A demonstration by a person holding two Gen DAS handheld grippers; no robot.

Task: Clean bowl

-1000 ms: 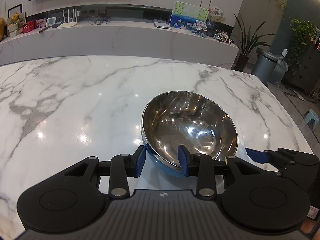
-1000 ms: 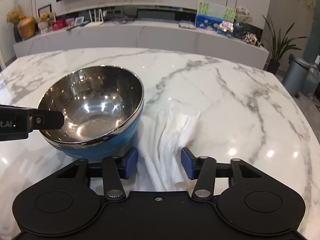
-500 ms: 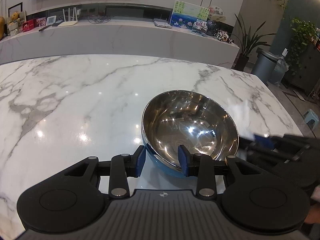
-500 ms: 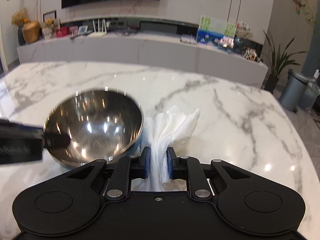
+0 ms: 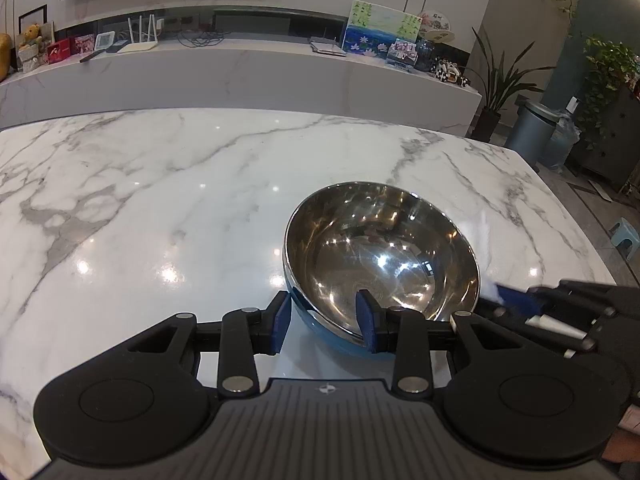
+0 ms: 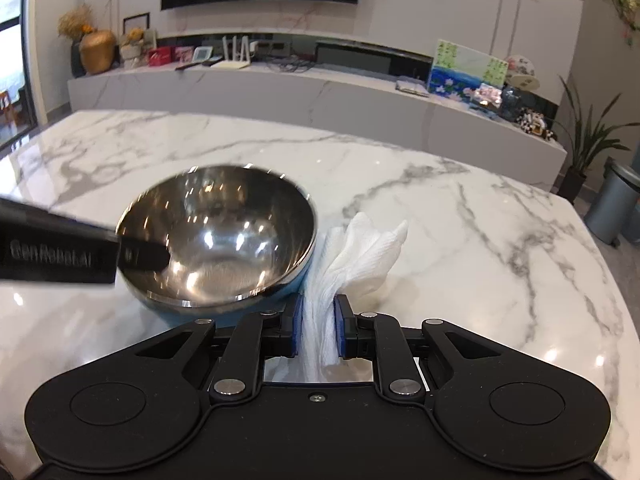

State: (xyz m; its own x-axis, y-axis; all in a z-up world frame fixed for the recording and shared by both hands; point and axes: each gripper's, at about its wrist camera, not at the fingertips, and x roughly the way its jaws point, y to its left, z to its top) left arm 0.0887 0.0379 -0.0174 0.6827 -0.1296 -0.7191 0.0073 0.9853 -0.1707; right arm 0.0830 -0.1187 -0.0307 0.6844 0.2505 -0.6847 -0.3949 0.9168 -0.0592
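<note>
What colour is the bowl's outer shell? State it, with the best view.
Blue, under a mirror-polished steel inside. The bowl shows its blue underside best in the right wrist view.

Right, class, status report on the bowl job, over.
Left claw astride bowl rim. Right claw just closed, shut on tissue. Bowl unwiped. Nothing blocking.

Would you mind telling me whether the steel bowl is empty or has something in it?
Empty: the bowl shows only bare, shiny metal inside, down to the bottom, in both views.
</note>
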